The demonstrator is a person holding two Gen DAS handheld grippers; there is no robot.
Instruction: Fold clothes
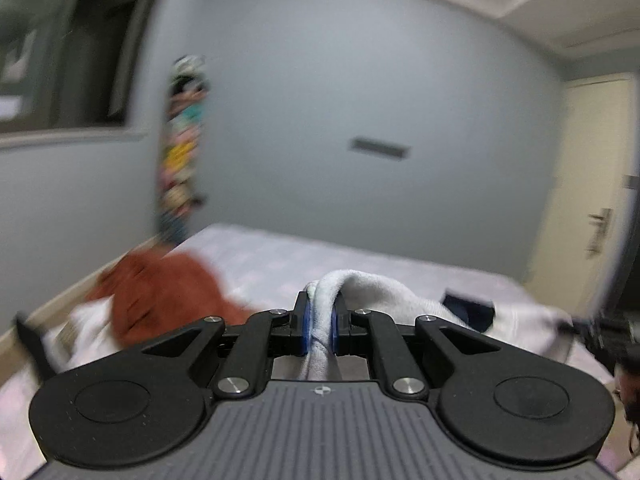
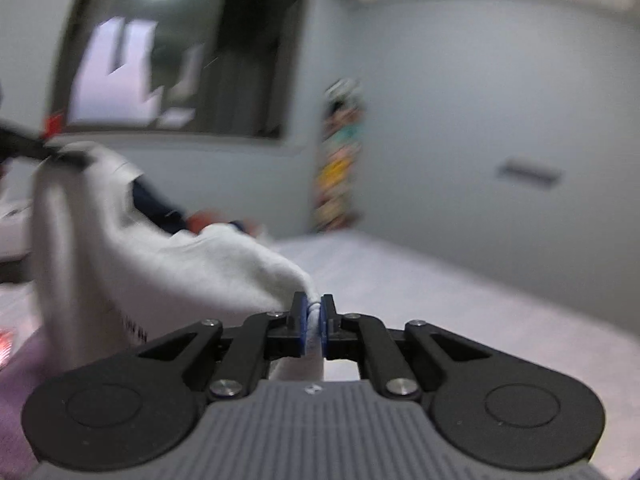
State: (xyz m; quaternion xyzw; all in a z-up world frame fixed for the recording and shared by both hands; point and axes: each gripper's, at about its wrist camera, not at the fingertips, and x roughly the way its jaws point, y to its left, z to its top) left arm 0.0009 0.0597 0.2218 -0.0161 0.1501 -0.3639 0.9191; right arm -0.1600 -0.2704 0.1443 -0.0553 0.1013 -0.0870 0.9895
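A white garment [image 1: 376, 288] with a dark navy part [image 1: 468, 308] hangs stretched between both grippers above the bed [image 1: 340, 256]. My left gripper [image 1: 320, 320] is shut on a bunched fold of it, the cloth pinched between the blue pads. In the right wrist view my right gripper [image 2: 314, 320] is shut on another edge of the white garment [image 2: 180, 264], which runs up and to the left to the left gripper [image 2: 24, 146]. At the far right edge of the left wrist view the right gripper [image 1: 600, 332] shows blurred.
A rust-coloured garment [image 1: 160, 292] lies on the left side of the bed over something white. A colourful skateboard [image 2: 338, 160] leans on the grey wall by the window [image 2: 180, 60]. A cream door [image 1: 592, 184] is at the right. The bed [image 2: 440, 300] has a pale sheet.
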